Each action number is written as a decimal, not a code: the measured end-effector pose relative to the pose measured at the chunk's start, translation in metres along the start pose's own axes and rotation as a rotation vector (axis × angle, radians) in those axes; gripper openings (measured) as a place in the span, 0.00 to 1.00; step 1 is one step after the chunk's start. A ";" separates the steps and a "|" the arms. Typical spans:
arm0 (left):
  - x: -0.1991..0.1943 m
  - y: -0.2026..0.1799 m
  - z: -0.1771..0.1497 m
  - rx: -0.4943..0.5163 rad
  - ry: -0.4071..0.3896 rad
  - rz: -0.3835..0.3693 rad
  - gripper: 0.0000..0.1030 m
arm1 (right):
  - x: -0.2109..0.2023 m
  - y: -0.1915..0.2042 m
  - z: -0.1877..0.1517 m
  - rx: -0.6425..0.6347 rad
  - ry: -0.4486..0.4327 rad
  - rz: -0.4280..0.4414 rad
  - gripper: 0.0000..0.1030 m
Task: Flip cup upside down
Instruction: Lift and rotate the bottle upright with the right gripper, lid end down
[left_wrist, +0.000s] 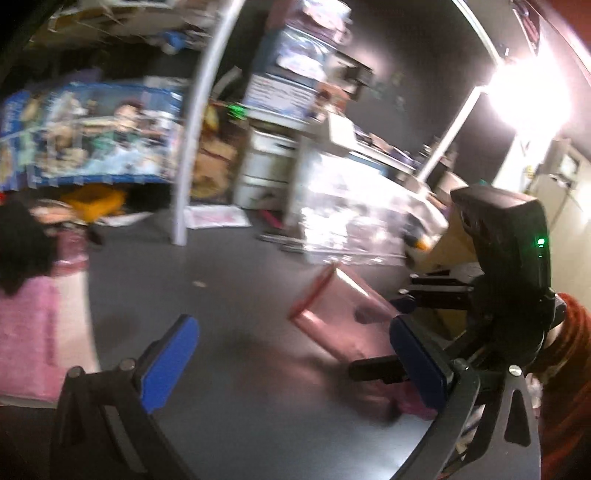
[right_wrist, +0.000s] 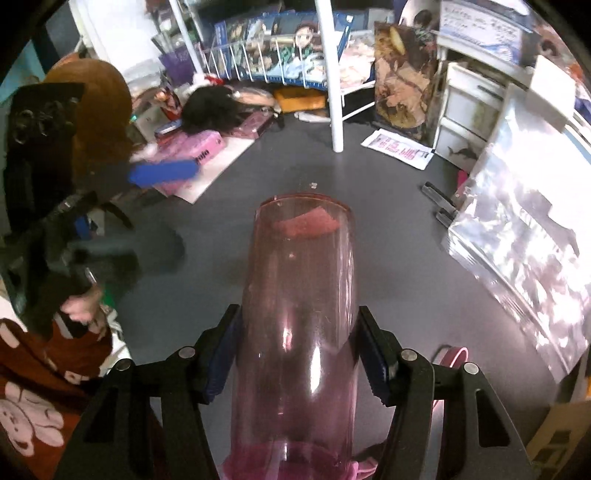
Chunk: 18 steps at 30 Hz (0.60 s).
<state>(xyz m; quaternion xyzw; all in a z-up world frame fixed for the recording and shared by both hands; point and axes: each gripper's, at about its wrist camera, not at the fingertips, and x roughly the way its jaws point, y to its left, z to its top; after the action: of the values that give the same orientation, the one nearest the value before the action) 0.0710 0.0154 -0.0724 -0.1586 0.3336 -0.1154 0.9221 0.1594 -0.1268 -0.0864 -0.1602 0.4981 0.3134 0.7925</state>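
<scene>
A clear pink plastic cup (right_wrist: 301, 314) is held between the blue pads of my right gripper (right_wrist: 297, 358), lying along the fingers with one end pointing away over the dark grey table (right_wrist: 388, 240). In the left wrist view the same cup (left_wrist: 340, 314) is tilted above the table, with the right gripper (left_wrist: 406, 321) clamped on it at the right. My left gripper (left_wrist: 291, 365) is open and empty, its blue pads wide apart, left of and below the cup. It also shows at the left of the right wrist view (right_wrist: 162, 175).
A white pole (right_wrist: 332, 74) stands at the table's far side. Shiny clear plastic packaging (right_wrist: 517, 229) lies at the right. Pink boxes (right_wrist: 192, 147), a black wig-like object (right_wrist: 214, 107) and printed boxes crowd the far left and back. A white leaflet (right_wrist: 399, 147) lies near the pole.
</scene>
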 end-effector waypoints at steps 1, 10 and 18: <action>0.003 -0.003 0.000 -0.005 0.007 -0.034 0.99 | -0.003 0.003 0.000 -0.011 -0.028 0.003 0.55; -0.002 -0.036 0.018 0.030 -0.035 -0.251 0.68 | -0.029 0.020 -0.006 -0.060 -0.196 0.073 0.55; -0.020 -0.031 0.040 0.077 -0.096 -0.231 0.54 | -0.043 0.017 0.005 -0.058 -0.338 0.111 0.55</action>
<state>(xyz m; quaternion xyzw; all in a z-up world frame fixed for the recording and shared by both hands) 0.0785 0.0017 -0.0201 -0.1657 0.2637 -0.2259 0.9230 0.1386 -0.1256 -0.0450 -0.1003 0.3566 0.3932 0.8415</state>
